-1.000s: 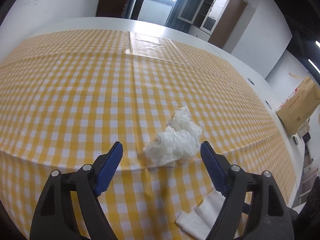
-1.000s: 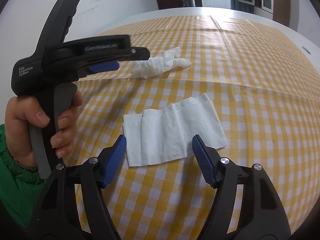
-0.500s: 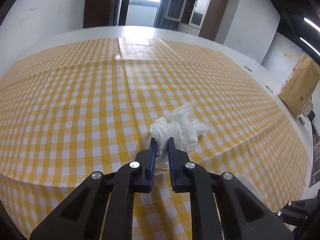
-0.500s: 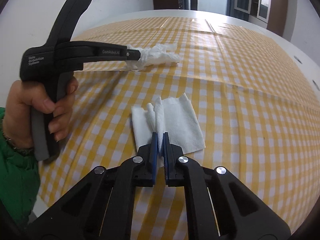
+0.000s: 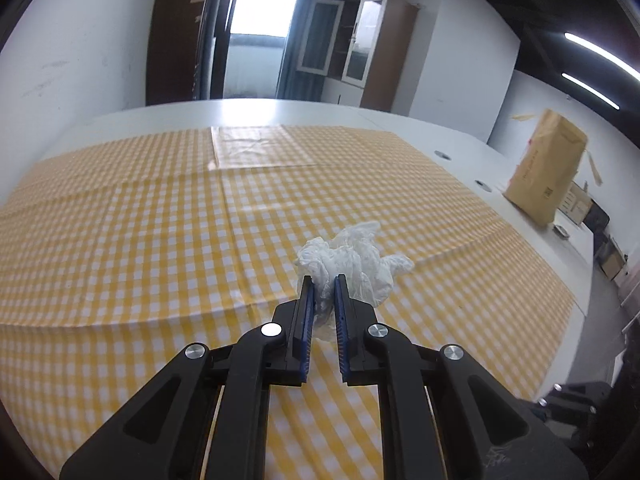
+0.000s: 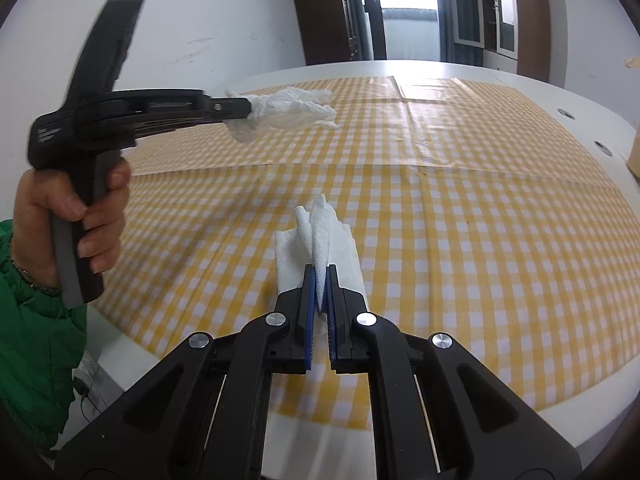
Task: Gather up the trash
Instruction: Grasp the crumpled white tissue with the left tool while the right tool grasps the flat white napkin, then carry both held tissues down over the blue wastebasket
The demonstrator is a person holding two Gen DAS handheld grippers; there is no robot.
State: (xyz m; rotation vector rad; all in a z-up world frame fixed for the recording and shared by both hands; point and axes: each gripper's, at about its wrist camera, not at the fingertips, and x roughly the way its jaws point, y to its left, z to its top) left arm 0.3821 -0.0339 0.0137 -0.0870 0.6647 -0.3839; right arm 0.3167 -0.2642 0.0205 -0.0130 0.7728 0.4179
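Both jaws clamped on trash, 2 pieces lifted off yellow-white checked cloth (image 5: 120, 248) on white counter (image 6: 520, 92) for carrying to a bin. Left gripper (image 5: 322, 284) pinching crumpled white tissue wad (image 5: 356, 260); right gripper (image 6: 320, 276) pinching folded white paper napkin (image 6: 320, 236). Near cloth edge below right gripper. Cloth beyond bare, open room for swinging away.

Motion-blurred left tool (image 6: 244, 114), the sleeve (image 6: 36, 320) cut off by the left edge.
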